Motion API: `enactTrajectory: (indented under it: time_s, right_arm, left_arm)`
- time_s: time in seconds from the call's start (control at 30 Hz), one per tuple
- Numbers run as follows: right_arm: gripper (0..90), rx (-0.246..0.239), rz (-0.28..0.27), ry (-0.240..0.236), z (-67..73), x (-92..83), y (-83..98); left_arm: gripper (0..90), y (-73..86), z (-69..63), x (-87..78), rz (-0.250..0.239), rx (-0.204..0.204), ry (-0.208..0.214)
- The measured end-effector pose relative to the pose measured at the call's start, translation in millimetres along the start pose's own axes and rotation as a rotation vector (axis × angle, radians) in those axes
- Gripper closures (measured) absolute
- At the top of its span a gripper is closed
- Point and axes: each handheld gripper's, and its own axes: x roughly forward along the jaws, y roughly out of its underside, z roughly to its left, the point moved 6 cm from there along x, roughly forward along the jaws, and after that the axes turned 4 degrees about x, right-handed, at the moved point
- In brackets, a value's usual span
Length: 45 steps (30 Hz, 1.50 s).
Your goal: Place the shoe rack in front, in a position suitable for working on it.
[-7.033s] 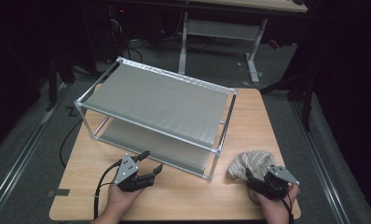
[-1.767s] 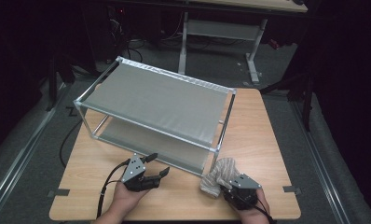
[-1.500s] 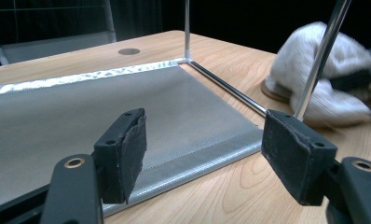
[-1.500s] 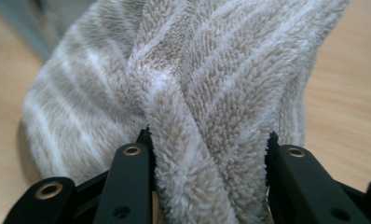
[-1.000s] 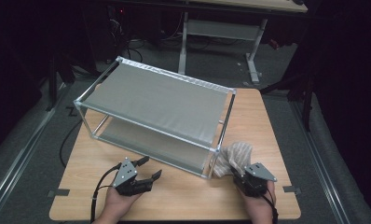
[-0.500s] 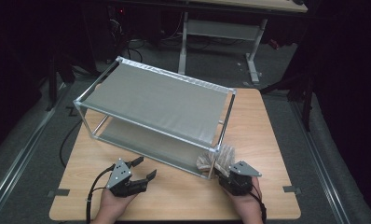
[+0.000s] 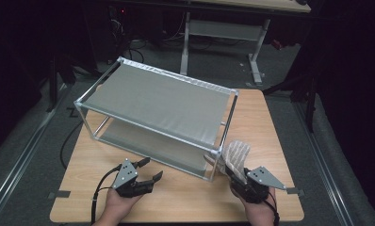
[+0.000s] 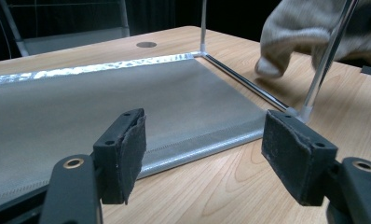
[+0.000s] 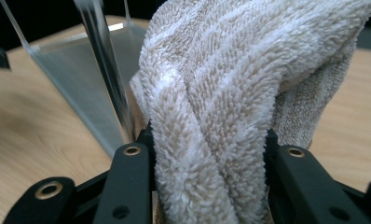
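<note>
Right now, one wooden desk (image 7: pixel 265 122) carries one metal rack (image 7: pixel 157 101) with two grey cloth shelves, one above the other. One fluffy beige towel (image 7: pixel 236 155) sits at the rack's near right corner, just beside the corner post (image 7: pixel 217 162). The right gripper (image 7: pixel 240 176) is grasping this towel. In the right gripper view the towel (image 9: pixel 230 93) is squeezed between the two black fingers (image 9: pixel 127 182) and bulges up over them, with the clear post (image 9: pixel 106 70) just beside it. The left gripper (image 7: pixel 148 172) rests low over the desk in front of the rack. Its two padded fingers (image 8: pixel 123 154) are spread apart with nothing between them, pointing at the bottom shelf (image 8: pixel 104 112).
</note>
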Motion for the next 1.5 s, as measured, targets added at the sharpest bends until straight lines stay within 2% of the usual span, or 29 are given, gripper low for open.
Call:
enactTrajectory:
  time_s: [0.2, 0.27, 0.4, 0.57, 0.8, 1.0, 1.17, 1.27, 1.43, 1.5]
  right_arm:
    - [61.5, 0.033, -0.103, -0.017, -0.6, -21.3, -22.3]
    - [61.6, 0.045, -0.133, -0.011, -1.6, -27.6, -28.3]
    - [61.8, 0.053, -0.144, -0.026, -0.8, -31.7, -31.3]
    - [62.0, 0.03, -0.071, -0.062, 5.9, -18.5, -17.3]
    - [62.0, -0.028, 0.068, -0.105, 17.3, 2.8, 6.1]
    - [61.9, -0.062, 0.126, -0.119, 22.3, 10.4, 16.4]
    - [61.9, -0.059, 0.188, -0.138, 21.4, 18.0, 28.9]
    - [61.6, -0.04, 0.24, -0.157, 17.4, 22.4, 38.0]
    - [61.5, -0.022, 0.31, -0.149, 10.1, 29.6, 52.2]
    - [61.5, -0.022, 0.323, -0.152, 10.8, 30.8, 54.5]
  left_arm:
    - [30.8, 0.9, 0.1, 1.4, 0.005, -0.001, 0.0]
    - [30.8, 1.5, 0.3, 1.8, 0.007, -0.001, 0.002]
    - [30.8, 1.7, -0.3, 2.4, 0.008, -0.003, 0.005]
    - [30.8, 0.1, -1.0, 1.0, 0.001, -0.003, 0.004]
    - [30.8, -2.4, -1.6, -1.1, -0.01, -0.004, 0.008]
    - [30.7, -3.8, -2.1, -2.0, -0.016, -0.006, 0.006]
    - [30.7, -4.4, -3.3, -2.0, -0.015, -0.001, 0.01]
    - [30.6, -4.3, -4.7, -0.8, -0.015, 0.001, 0.012]
    - [30.5, -5.9, -5.5, -0.4, -0.019, 0.004, 0.017]
    - [30.5, -6.9, -6.6, -0.5, -0.02, 0.004, 0.021]
